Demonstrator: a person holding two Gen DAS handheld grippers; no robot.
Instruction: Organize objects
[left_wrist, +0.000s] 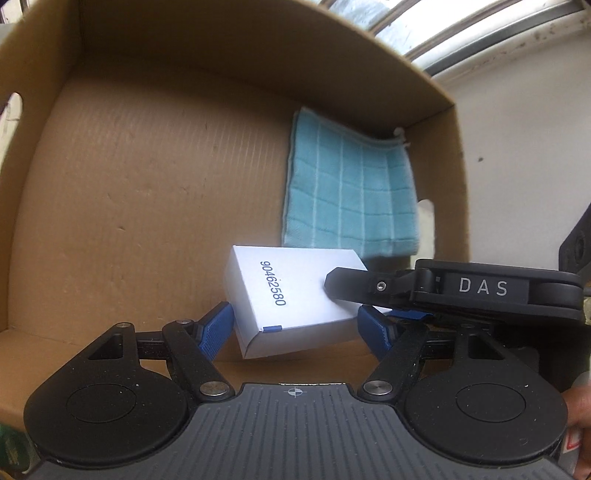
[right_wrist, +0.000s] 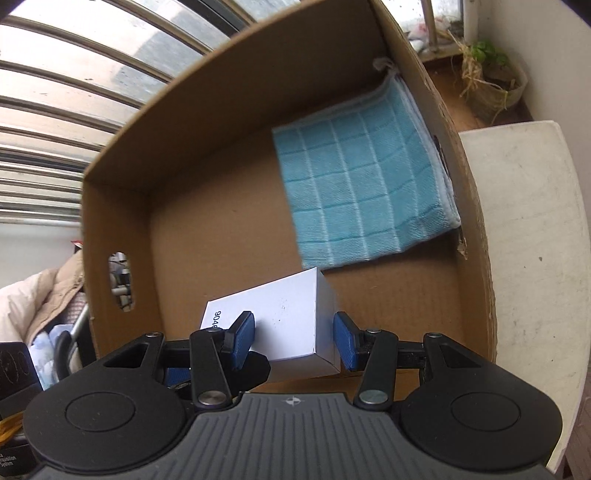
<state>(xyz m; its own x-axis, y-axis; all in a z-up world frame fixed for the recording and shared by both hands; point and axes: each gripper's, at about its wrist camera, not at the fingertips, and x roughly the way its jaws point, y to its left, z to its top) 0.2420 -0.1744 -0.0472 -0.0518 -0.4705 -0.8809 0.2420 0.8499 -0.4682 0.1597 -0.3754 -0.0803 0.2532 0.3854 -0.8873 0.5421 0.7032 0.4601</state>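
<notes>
A small white box (left_wrist: 291, 295) printed 90462580 hangs inside the near end of a brown cardboard box (left_wrist: 140, 192), tilted above its floor. My right gripper (right_wrist: 293, 341) is shut on the white box (right_wrist: 291, 321), one blue pad on each side. In the left wrist view the right gripper's black body (left_wrist: 443, 291) reaches in from the right, over the white box. My left gripper (left_wrist: 299, 328) is open, its blue pads flanking the white box's near end with a small gap on each side. A folded blue checked cloth (left_wrist: 351, 192) lies flat in the far right corner (right_wrist: 365, 173).
The cardboard box has tall walls with oval hand holes (right_wrist: 120, 280). A white table surface (right_wrist: 532, 236) lies to its right. A potted plant (right_wrist: 491, 70) stands at the far right. Window bars (right_wrist: 55, 92) are behind, and clutter (right_wrist: 48, 314) sits at the left.
</notes>
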